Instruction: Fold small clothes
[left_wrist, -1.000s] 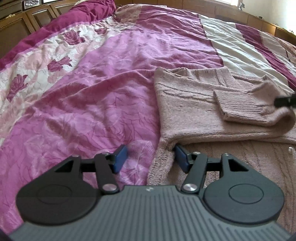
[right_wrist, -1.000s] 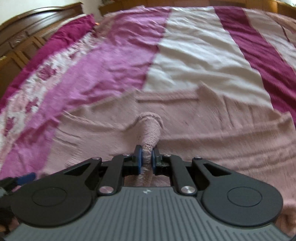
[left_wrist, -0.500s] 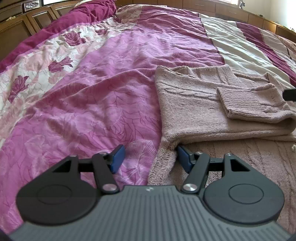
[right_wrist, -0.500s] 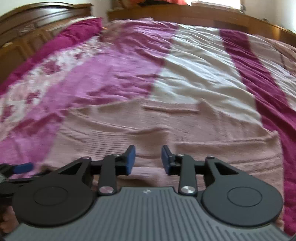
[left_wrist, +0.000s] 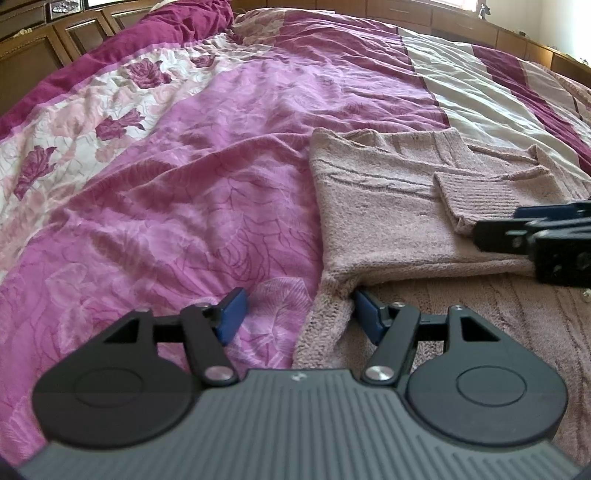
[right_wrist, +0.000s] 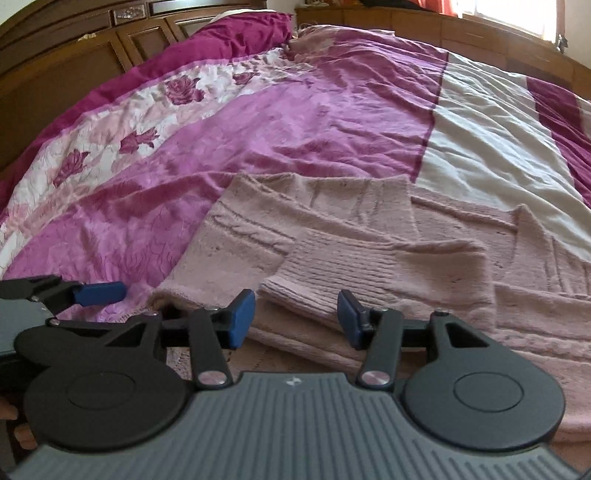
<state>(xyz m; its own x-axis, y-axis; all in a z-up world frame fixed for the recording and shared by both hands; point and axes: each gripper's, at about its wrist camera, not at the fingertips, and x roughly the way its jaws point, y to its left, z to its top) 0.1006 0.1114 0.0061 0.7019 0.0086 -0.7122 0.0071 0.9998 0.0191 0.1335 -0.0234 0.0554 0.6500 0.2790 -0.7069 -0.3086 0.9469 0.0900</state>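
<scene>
A dusty-pink knit sweater (left_wrist: 388, 221) (right_wrist: 332, 240) lies flat on the bed. One sleeve is folded across its body, and the ribbed cuff (left_wrist: 476, 195) (right_wrist: 369, 273) rests on top. My left gripper (left_wrist: 299, 314) stands open over the sweater's near left edge. That edge passes loosely between the jaws, and the right finger is tucked under a fold. My right gripper (right_wrist: 295, 317) hovers just short of the cuff with its jaws opening and nothing pressed between them. It also shows in the left wrist view as the right gripper (left_wrist: 498, 225), at the right edge.
A magenta and pink floral bedspread (left_wrist: 184, 184) covers the bed, with cream and dark red stripes (right_wrist: 480, 140) to the right. A dark wooden headboard (right_wrist: 74, 55) runs along the far left. One blue fingertip (right_wrist: 99, 291) of my left gripper shows low on the left.
My right gripper has let go of the sleeve cuff, opened its jaws and drawn back toward the left gripper. The sleeve now lies flat across the sweater. The left gripper has not moved.
</scene>
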